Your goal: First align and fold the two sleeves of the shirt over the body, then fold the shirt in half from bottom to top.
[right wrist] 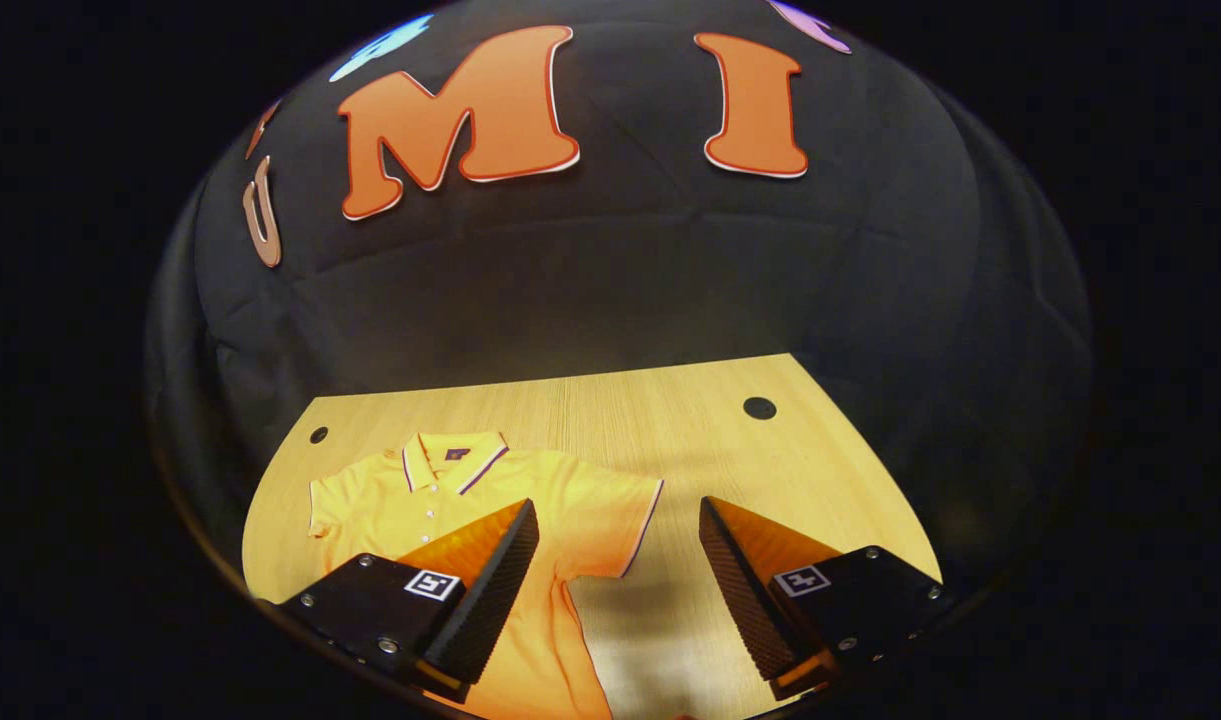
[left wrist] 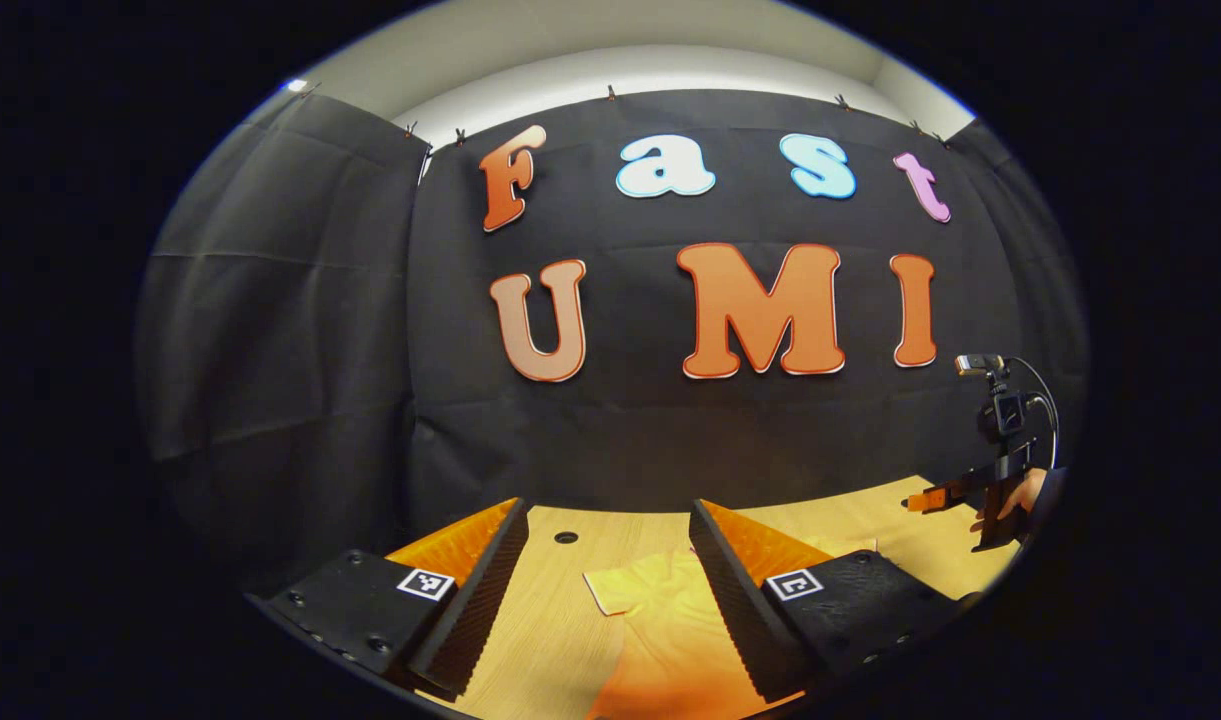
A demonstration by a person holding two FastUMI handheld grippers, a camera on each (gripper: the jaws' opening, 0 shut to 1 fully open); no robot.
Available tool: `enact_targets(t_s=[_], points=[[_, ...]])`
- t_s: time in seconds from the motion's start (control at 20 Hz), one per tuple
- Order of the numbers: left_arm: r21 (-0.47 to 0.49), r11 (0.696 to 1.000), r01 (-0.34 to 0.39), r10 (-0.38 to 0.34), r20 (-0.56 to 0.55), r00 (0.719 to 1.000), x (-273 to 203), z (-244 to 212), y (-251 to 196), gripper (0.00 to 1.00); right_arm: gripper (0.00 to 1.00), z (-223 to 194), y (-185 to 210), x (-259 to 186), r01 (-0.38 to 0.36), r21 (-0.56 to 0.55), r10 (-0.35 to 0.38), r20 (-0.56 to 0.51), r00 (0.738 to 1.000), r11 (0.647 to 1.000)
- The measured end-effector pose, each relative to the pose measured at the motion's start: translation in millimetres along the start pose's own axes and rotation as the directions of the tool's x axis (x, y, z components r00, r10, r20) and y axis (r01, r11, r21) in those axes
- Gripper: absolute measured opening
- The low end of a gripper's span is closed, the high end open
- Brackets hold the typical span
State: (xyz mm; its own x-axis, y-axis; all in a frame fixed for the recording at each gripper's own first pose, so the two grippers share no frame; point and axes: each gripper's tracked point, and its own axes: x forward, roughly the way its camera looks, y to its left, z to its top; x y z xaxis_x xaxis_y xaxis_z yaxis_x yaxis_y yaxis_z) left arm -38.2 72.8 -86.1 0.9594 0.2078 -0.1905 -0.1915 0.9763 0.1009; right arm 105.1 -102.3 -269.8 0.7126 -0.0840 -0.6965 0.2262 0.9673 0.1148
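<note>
A yellow polo shirt point(right wrist: 450, 500) lies flat on the wooden table point(right wrist: 670, 420), collar toward the back wall, both short sleeves spread out. My right gripper point(right wrist: 620, 540) hovers open above the shirt's right sleeve point(right wrist: 610, 510), its fingers apart with nothing between them. In the left gripper view the shirt point(left wrist: 660, 620) shows as a yellow sleeve edge and body under my left gripper point(left wrist: 610, 545), which is open and empty above it. The other gripper point(left wrist: 930, 497), held by a hand, appears at the far right of that view.
The table point(left wrist: 560, 620) has small round holes point(right wrist: 759, 407) near its back corners. Black cloth walls close the booth behind and on both sides. A small camera on a stand point(left wrist: 985, 370) rises at the right in the left gripper view.
</note>
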Motion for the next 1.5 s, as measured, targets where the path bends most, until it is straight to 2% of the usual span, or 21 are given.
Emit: enact_targets(t_s=[0.1, 0.25, 0.45, 0.6, 0.8, 1.05, 1.25, 1.5], points=[[0.021, 0.999, -0.038, 0.038, -0.029, 0.999, 2.8, -7.2, 4.8, 0.97, 0.98, -5.9, -0.1, 15.9, -0.014, 0.021, 0.015, -0.048, 0.999, 1.000], [0.037, 0.996, -0.079, 0.081, -0.051, 0.995, 7.3, -10.7, 7.5, 0.97, 0.98, -15.5, -12.3, 41.2, 0.007, 0.009, -0.006, -0.119, 0.993, 1.000], [0.030, 0.994, -0.106, 0.108, -0.081, 0.991, 15.4, -15.6, 4.9, 0.97, 0.98, -37.0, -18.8, 68.7, 0.010, 0.016, -0.006, -0.254, 0.967, 1.000], [0.039, 0.993, -0.108, 0.112, -0.113, 0.987, 17.9, -22.2, 1.5, 0.97, 0.97, -44.9, -20.1, 84.0, 0.009, 0.023, -0.001, -0.317, 0.948, 1.000], [0.069, 0.992, -0.108, 0.118, -0.159, 0.980, 17.6, -42.5, -10.5, 0.97, 0.96, -58.4, -18.9, 105.3, 0.000, 0.035, 0.015, -0.420, 0.907, 0.999], [0.076, 0.989, -0.130, 0.142, -0.188, 0.972, 18.9, -48.2, -8.6, 0.98, 0.90, -79.9, -10.8, 130.9, -0.005, 0.120, 0.069, -0.539, 0.839, 0.993], [0.088, 0.986, -0.138, 0.155, -0.224, 0.962, 19.7, -57.4, -5.8, 0.98, 0.82, -85.9, -16.3, 154.9, 0.019, 0.108, 0.046, -0.573, 0.818, 0.994], [0.103, 0.987, -0.124, 0.148, -0.272, 0.951, 21.4, -64.5, -6.0, 0.98, 0.74, -97.5, -16.8, 174.3, 0.044, 0.128, 0.047, -0.630, 0.775, 0.991]])
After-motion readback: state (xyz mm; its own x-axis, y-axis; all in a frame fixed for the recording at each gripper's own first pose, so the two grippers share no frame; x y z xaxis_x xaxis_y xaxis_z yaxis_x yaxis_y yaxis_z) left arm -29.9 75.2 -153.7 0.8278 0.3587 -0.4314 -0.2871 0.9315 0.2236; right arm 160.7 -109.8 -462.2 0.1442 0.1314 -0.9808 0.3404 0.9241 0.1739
